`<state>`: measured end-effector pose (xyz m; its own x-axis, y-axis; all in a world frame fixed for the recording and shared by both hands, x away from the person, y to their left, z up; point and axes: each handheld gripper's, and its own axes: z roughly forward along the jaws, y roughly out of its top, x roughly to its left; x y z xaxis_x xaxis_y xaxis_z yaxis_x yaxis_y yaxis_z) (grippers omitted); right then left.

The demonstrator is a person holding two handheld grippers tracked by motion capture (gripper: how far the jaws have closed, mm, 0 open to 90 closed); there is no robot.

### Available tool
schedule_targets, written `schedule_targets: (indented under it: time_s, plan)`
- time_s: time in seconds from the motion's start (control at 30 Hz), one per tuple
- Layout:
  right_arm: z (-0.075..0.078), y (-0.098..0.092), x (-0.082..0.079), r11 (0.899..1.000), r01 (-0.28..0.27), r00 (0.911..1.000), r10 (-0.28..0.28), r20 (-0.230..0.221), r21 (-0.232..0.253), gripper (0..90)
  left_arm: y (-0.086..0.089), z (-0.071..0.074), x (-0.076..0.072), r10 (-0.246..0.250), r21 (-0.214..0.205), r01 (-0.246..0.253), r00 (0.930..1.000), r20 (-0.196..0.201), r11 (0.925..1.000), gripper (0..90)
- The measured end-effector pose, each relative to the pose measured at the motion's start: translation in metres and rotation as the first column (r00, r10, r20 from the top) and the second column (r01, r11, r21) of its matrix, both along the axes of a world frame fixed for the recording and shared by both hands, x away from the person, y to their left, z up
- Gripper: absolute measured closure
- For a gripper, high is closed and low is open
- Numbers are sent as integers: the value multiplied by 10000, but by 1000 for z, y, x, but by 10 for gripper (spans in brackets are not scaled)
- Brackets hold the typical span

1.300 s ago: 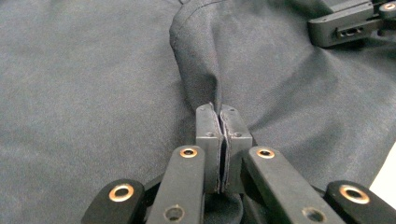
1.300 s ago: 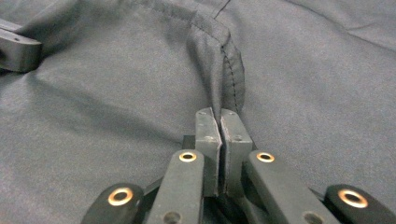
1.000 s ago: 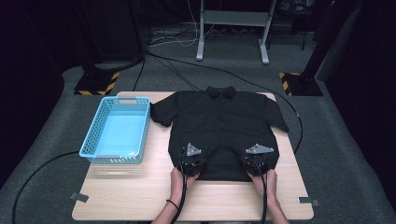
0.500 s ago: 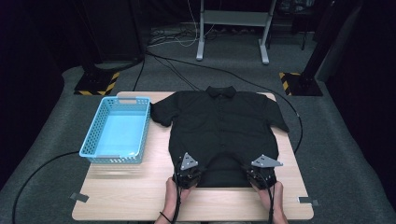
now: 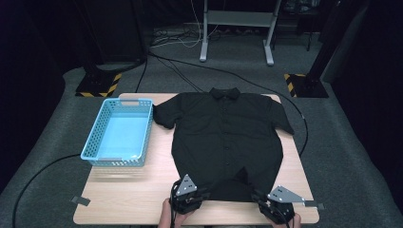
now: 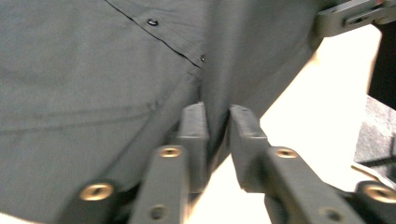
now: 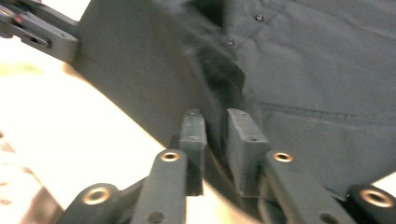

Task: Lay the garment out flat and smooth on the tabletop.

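Note:
A black short-sleeved polo shirt (image 5: pixel 225 133) lies spread face up on the wooden table (image 5: pixel 128 199), collar at the far edge. My left gripper (image 5: pixel 202 194) is shut on the bottom hem near its left corner, at the table's near edge. My right gripper (image 5: pixel 259 197) is shut on the hem near the right corner. In the left gripper view the jaws (image 6: pixel 215 112) pinch a fold of dark cloth (image 6: pixel 93 70) beside the button placket. In the right gripper view the jaws (image 7: pixel 215 116) hold bunched hem fabric (image 7: pixel 317 70), and the hem between the two grippers is drawn taut.
A light blue plastic basket (image 5: pixel 119 133) stands on the table's left side, beside the shirt's sleeve. Bare wood lies in front of the basket. Black cables and stand bases with yellow-black tape (image 5: pixel 97 85) rest on the grey floor beyond the table.
Both grippers have moved back toward the table's near edge, taking the hem with them. The lower part of the shirt is pulled longer and flatter.

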<state>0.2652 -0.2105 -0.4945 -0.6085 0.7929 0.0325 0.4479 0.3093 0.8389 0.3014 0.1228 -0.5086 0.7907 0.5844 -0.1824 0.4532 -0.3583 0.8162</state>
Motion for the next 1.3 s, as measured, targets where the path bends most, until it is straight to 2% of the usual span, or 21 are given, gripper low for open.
schedule_targets:
  time_s: [0.03, 0.13, 0.23, 0.3, 0.4, 0.47, 0.53, 0.57, 0.7, 0.87, 1.1, 1.3]
  plan:
    - [3, -4, -5, 9999, -52, 10000, 50, 78, 138, 656, 5, 2, -2, -4, -62, 4, 10000, 6, 10000, 603]
    - [13, -17, -12, 9989, -47, 9996, 34, 276, 476, 528, 20, 7, -3, 382, -291, -380, 9992, 84, 9989, 485]
    - [15, -28, -3, 9974, 208, 9996, -220, 161, 694, 410, 33, 8, 6, 1090, -531, -1090, 9940, -33, 9926, 410]
    - [9, -31, 11, 9969, 563, 9984, -561, -63, 543, 322, 34, 4, 17, 1512, -241, -1515, 9884, -157, 9882, 365]
    - [-7, -29, 37, 9927, 1205, 9902, -1207, -700, -69, 243, 26, -6, 33, 1934, 638, -1918, 9809, -196, 9794, 318]
    - [-20, -23, 52, 9868, 1507, 9821, -1563, -1054, -596, 192, 18, -12, 40, 2148, 1229, -2113, 9765, -159, 9697, 292]
    - [-30, -17, 63, 9827, 1572, 9771, -1691, -1292, -978, 157, 11, -15, 42, 2319, 1561, -2307, 9727, 107, 9604, 275]
    - [-30, -14, 66, 9776, 1708, 9768, -1844, -1093, -1231, 151, 8, -15, 43, 2412, 1760, -2416, 9702, 238, 9543, 272]
    - [-31, -11, 77, 9772, 1745, 9756, -1883, -1127, -1213, 139, 1, -17, 45, 2491, 2151, -2576, 9662, 661, 9420, 236]
    - [-31, -12, 90, 9755, 1831, 9742, -1967, -1106, -1218, 139, -1, -17, 54, 2592, 2147, -2676, 9635, 672, 9393, 231]
    - [-31, -12, 111, 9734, 1954, 9718, -2086, -1101, -1194, 140, -5, -17, 74, 2876, 2113, -2952, 9554, 665, 9318, 231]
    - [-31, -13, 122, 9708, 2097, 9691, -2222, -1069, -1169, 142, -6, -17, 84, 2893, 2128, -2973, 9548, 686, 9308, 231]
